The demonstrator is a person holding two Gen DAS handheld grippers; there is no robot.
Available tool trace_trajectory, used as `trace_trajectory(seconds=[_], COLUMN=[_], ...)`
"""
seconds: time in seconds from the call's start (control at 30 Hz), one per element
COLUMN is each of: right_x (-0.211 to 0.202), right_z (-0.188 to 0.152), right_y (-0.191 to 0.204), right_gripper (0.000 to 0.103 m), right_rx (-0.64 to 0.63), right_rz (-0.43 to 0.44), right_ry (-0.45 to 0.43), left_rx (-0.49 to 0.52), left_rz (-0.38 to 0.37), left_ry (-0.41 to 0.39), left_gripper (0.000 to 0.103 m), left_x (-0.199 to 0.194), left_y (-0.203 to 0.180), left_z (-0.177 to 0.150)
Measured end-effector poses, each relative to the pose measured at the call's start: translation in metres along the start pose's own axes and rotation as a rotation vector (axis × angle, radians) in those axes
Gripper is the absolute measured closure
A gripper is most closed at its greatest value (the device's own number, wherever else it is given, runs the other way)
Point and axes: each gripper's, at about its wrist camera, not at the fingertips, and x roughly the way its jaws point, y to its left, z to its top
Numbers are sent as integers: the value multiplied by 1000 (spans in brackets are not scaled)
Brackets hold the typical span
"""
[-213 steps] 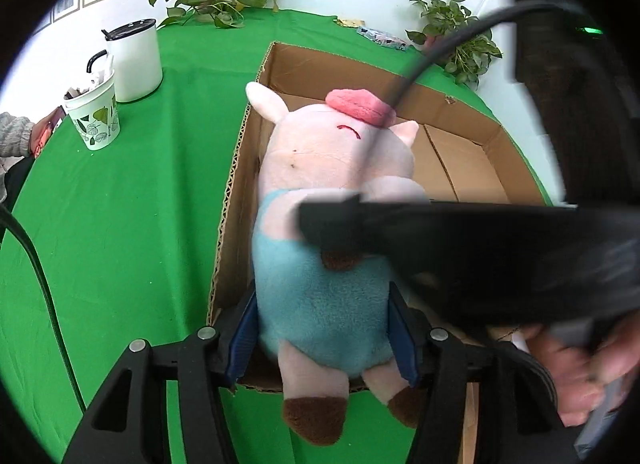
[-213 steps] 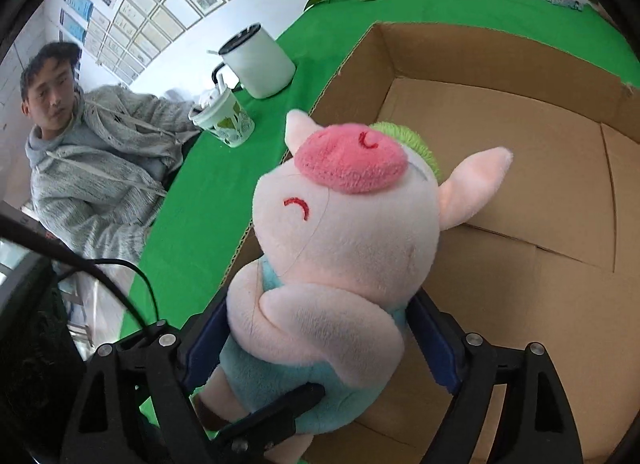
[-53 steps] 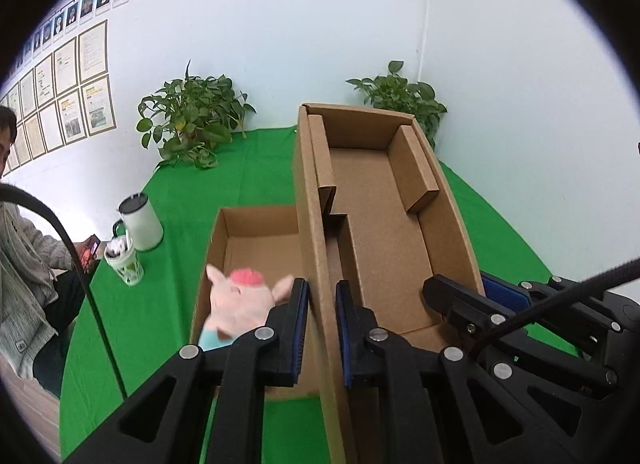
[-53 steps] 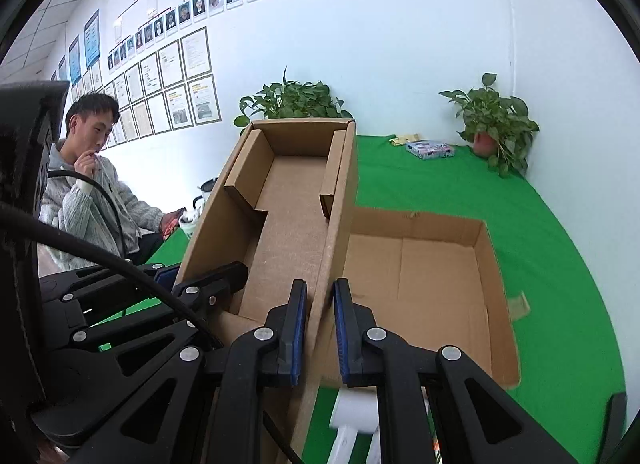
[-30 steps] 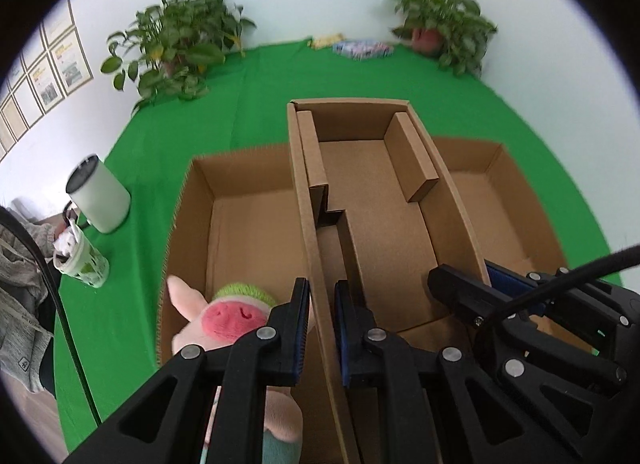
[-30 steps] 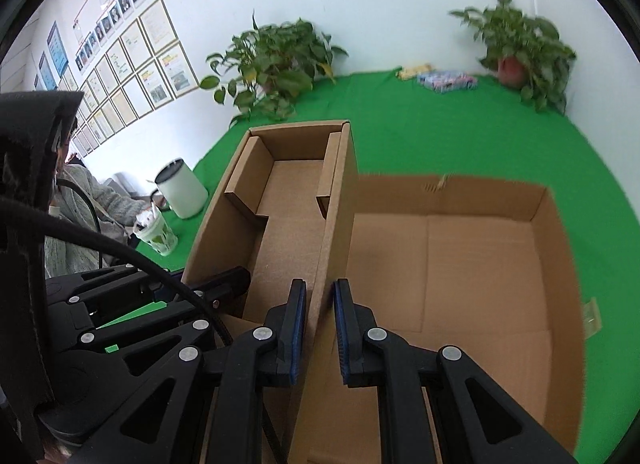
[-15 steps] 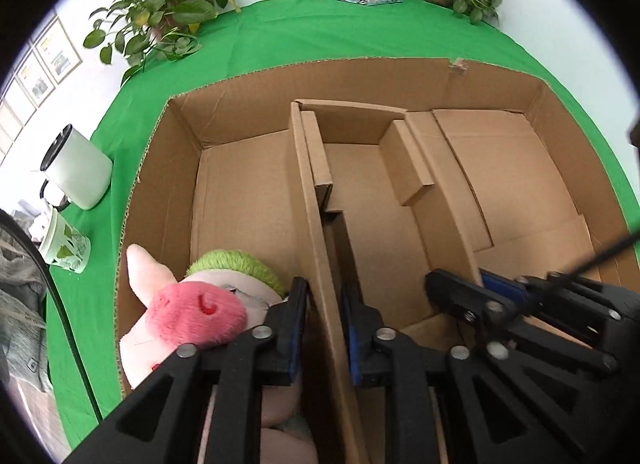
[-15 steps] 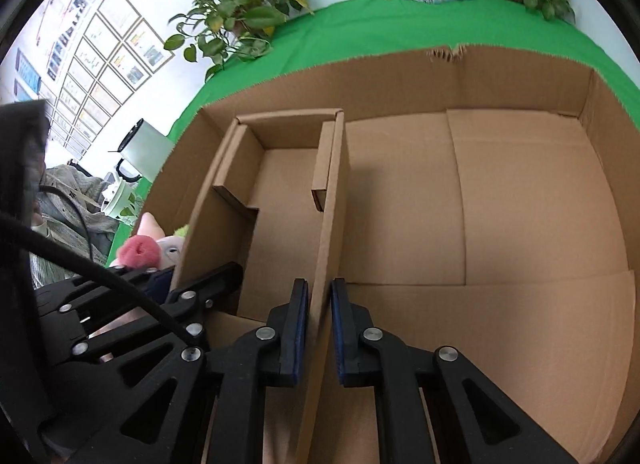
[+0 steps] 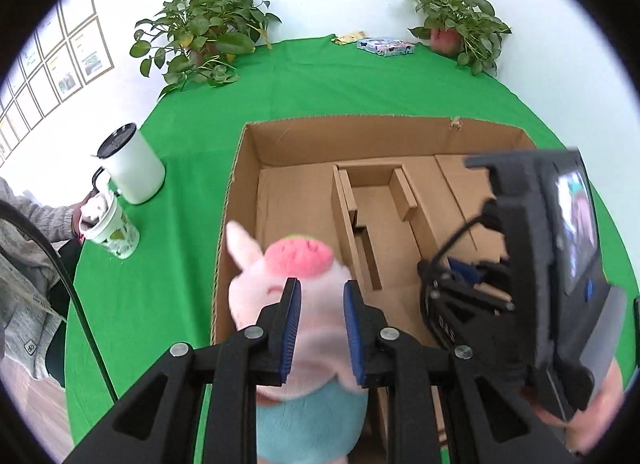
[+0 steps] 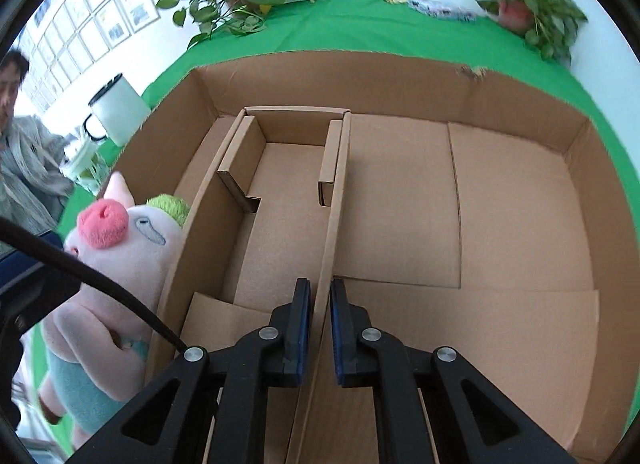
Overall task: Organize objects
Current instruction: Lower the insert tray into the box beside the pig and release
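A pink pig plush [image 9: 304,258] in a blue outfit stands in the left part of the big cardboard box [image 9: 360,122], against its left wall. My left gripper [image 9: 322,296] hovers over the pig's head, its jaws a narrow gap apart, and the head shows between and behind the pads. I cannot see them pinching anything. A smaller cardboard insert [image 10: 288,192] sits inside the box [image 10: 400,60], right of the pig [image 10: 120,256]. My right gripper [image 10: 320,292] is shut on the insert's right wall. In the left wrist view the right gripper [image 9: 468,272] is low in the box, a hand behind it.
The green table [image 9: 180,144] holds a white mug [image 9: 132,164] and a patterned paper cup [image 9: 112,228] left of the box. A person in a grey top [image 9: 24,264] sits at the left edge. Two potted plants [image 9: 200,40] and a packet [image 9: 384,46] stand at the far side.
My left gripper let go of the insert's left wall, opened slightly and shifted left over the pig. The right gripper sank, keeping hold of the insert inside the big box.
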Motion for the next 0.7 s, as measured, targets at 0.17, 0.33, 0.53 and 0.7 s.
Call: trace_trajectory(seconds=[0.17, 0.33, 0.53, 0.7], right_x=[-3, -12, -89, -148], right_z=[-1, -1, -24, -87], right_y=[15, 13, -15, -37], right_gripper=[94, 89, 32, 18], right_rx=[-78, -109, -66, -16], right_rz=[-57, -33, 1, -2], right_ry=[-14, -64, -245, -327], left_rx=[-8, -18, -11, -14], left_rz=[-11, -6, 8, 24], left_ry=[-9, -62, -234, -382], left_gripper=[82, 64, 36, 24], left_x=[-4, -18, -54, -87], left_y=[8, 9, 7, -7], left_z=[-13, -26, -48, -72])
